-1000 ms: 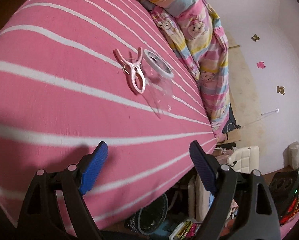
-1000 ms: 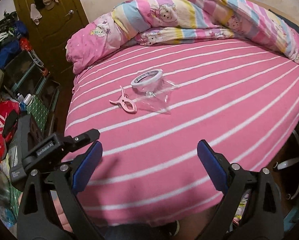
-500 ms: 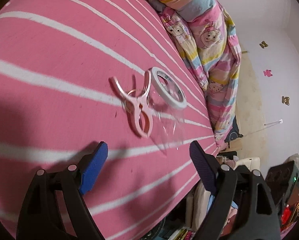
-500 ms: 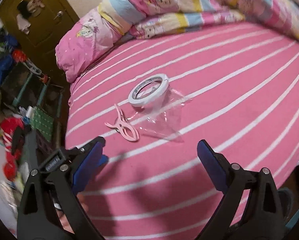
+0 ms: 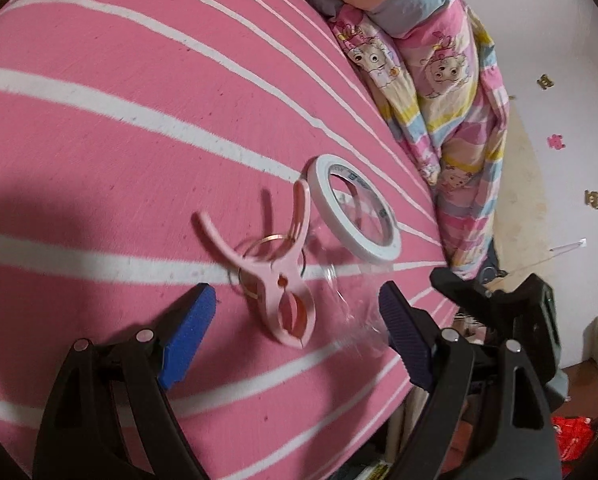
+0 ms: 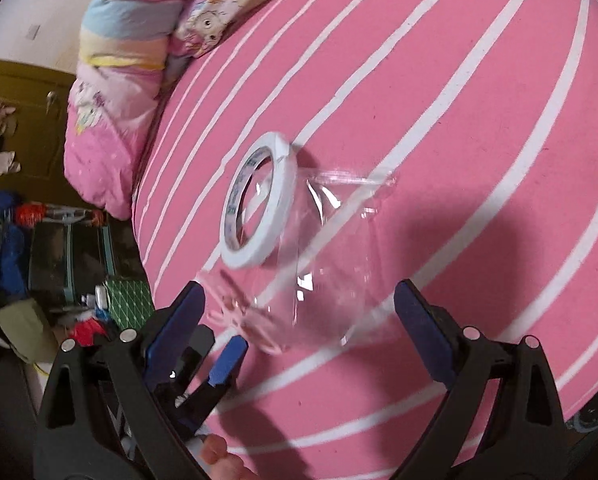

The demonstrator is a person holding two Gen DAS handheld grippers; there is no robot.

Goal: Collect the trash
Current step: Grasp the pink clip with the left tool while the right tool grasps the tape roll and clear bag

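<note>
Left wrist view: the left gripper (image 5: 297,330) now hangs close over the pink clothes peg (image 5: 277,280), which lies between its wide-spread blue pads with neither pad touching it; a second ago the peg sat well ahead, far up the striped bedsheet (image 5: 119,140). Just beyond the peg, the white tape roll (image 5: 357,208) leans on the clear plastic wrapper (image 5: 347,304), and the wrapper's near edge reaches toward the right-hand pad. In the right wrist view the right gripper (image 6: 299,320) has also closed in and rolled, so the wrapper (image 6: 331,256) now spreads between its open jaws, which hold nothing, with the tape roll (image 6: 259,200) tilted on the wrapper's far edge. The left gripper's pads (image 6: 227,360) show at lower left, so the two tools stand near each other. Both approaches look nearly finished: the wrapper seems the likeliest trash here, and the right gripper is best lined up for it. The film is thin and flat on soft bedding, so a pinch may catch the sheet or tip the tape roll.
</note>
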